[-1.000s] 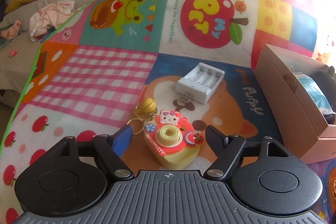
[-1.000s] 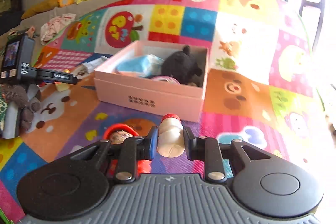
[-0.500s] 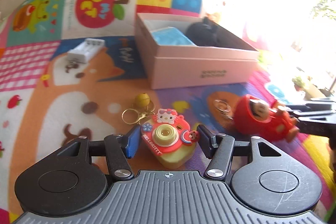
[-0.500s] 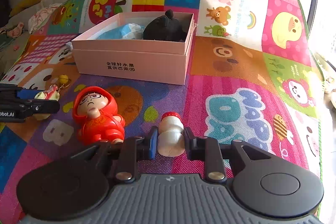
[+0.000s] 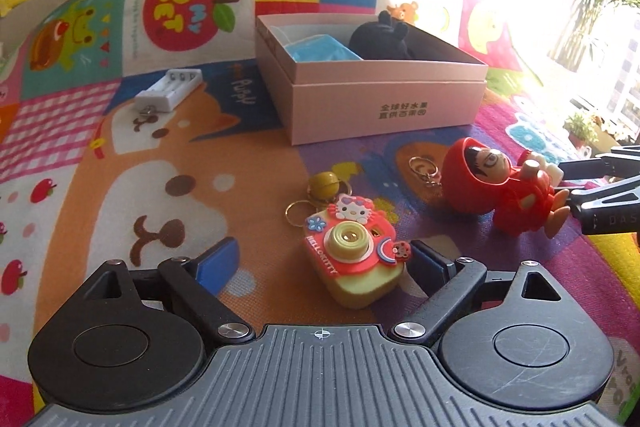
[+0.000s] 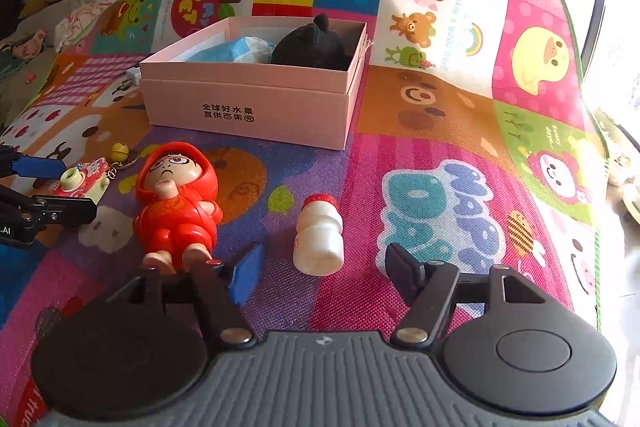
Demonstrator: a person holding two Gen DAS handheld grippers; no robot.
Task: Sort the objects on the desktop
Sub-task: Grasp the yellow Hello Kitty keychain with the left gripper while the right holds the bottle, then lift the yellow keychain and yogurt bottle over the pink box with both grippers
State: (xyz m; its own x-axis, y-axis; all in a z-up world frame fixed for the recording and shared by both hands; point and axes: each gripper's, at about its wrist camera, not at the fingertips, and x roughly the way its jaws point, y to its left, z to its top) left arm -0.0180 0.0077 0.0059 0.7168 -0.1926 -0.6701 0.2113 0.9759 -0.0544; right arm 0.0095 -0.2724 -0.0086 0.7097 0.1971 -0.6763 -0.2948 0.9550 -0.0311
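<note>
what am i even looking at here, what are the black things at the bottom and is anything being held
Those black shapes are two hand-held grippers, each with a camera looking along its jaws. The left gripper view shows a pink and yellow Hello Kitty toy camera keychain lying between open jaws, not gripped. The right gripper view shows a small white plastic bottle with a red cap lying on its side between open jaws. Nothing is held. Also on the colourful cartoon play mat: a red hooded doll figure, a white battery holder and an open pink cardboard box.
</note>
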